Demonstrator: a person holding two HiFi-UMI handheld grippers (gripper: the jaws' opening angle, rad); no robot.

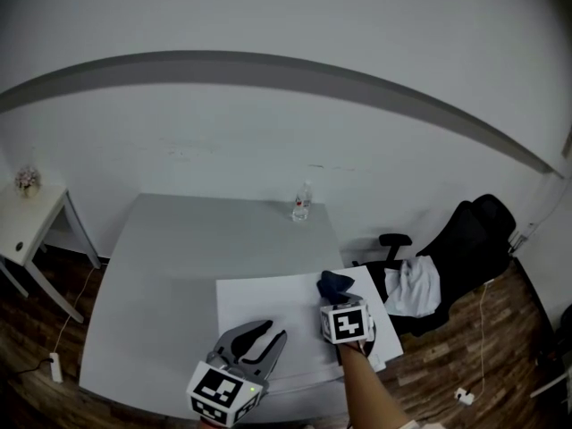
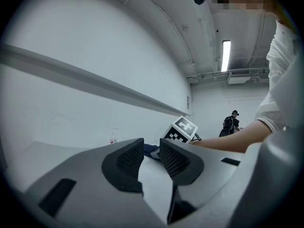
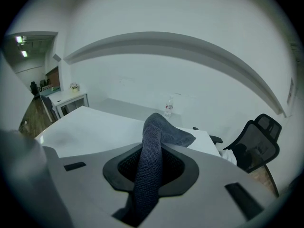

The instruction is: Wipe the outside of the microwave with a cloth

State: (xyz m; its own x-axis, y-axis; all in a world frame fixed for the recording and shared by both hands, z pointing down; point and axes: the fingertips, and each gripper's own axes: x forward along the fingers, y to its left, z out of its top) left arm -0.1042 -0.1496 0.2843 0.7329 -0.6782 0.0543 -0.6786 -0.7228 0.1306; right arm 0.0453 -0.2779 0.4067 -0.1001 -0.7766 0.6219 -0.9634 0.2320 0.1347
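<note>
The microwave shows from above as a white flat top [image 1: 277,311] on the grey table [image 1: 170,266]. My right gripper [image 1: 338,297] is over the top's right part, shut on a dark blue cloth [image 1: 334,284]. In the right gripper view the cloth [image 3: 156,137] runs up between the jaws of the right gripper [image 3: 151,167] and folds over onto the white top [image 3: 90,127]. My left gripper [image 1: 261,336] hovers over the top's near left part, open, nothing between its pads. In the left gripper view the left gripper [image 2: 152,152] points toward the right gripper's marker cube [image 2: 180,129].
A clear water bottle [image 1: 302,202] stands at the table's far edge by the wall. A black office chair [image 1: 469,244] with a white garment [image 1: 416,286] is at the right. A small white side table [image 1: 27,222] is at the left. Far off stands a person [image 2: 231,123].
</note>
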